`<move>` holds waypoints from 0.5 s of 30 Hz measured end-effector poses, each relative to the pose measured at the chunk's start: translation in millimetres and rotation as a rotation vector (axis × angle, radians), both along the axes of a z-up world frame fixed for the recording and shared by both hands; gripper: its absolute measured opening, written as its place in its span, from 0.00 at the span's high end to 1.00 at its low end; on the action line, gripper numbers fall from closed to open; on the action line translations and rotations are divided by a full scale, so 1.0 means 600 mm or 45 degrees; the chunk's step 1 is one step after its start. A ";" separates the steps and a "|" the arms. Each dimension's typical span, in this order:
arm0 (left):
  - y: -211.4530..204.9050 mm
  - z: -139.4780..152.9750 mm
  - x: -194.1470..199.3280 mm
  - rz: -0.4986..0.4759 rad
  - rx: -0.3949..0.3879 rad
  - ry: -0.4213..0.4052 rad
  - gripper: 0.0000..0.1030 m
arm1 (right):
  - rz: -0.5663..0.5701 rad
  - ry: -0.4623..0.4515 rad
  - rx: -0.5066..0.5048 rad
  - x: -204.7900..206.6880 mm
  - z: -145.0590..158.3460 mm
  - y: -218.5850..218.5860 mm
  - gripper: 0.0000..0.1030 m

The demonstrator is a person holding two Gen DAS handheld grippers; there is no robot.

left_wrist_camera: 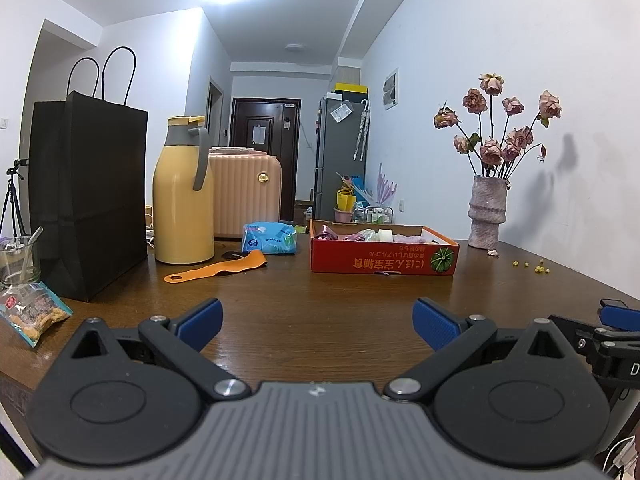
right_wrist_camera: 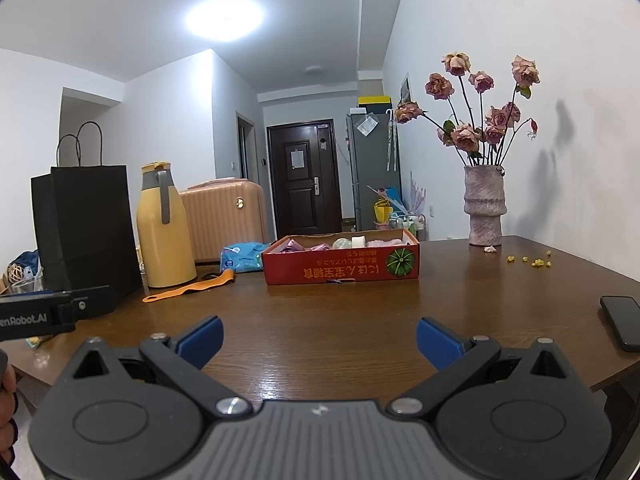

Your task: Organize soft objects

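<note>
A red cardboard box sits on the brown table and holds several soft pink and white items. A blue soft packet lies left of the box. An orange strap lies flat in front of the yellow jug. My left gripper is open and empty, low over the near table. My right gripper is open and empty, also well short of the box. The right gripper's side shows at the left wrist view's right edge.
A black paper bag, a yellow jug and a pink suitcase stand at the left. A vase of dried roses stands far right. A snack packet lies near left. A phone lies at the right.
</note>
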State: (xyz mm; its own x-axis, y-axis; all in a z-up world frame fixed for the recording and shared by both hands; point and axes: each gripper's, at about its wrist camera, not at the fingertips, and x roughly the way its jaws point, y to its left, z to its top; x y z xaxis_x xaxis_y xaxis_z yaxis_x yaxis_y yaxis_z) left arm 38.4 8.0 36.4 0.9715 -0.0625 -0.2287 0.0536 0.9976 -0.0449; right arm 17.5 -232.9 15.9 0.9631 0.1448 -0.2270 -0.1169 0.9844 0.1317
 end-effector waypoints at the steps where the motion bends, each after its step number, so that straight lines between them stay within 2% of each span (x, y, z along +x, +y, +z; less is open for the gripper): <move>1: -0.001 0.000 0.000 -0.001 0.008 -0.002 0.00 | 0.001 0.002 -0.002 0.000 0.000 0.000 0.00; 15: -0.013 -0.003 -0.006 -0.010 0.064 -0.033 0.00 | 0.002 0.008 -0.014 0.000 0.001 -0.001 0.00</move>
State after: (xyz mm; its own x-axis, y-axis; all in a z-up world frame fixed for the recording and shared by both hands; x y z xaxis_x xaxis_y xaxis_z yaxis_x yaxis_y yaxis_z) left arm 34.7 0.2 34.8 0.9766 -0.0592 -0.2066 0.0619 0.9981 0.0069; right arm 17.7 -233.5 16.8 0.9614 0.1441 -0.2345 -0.1181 0.9856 0.1214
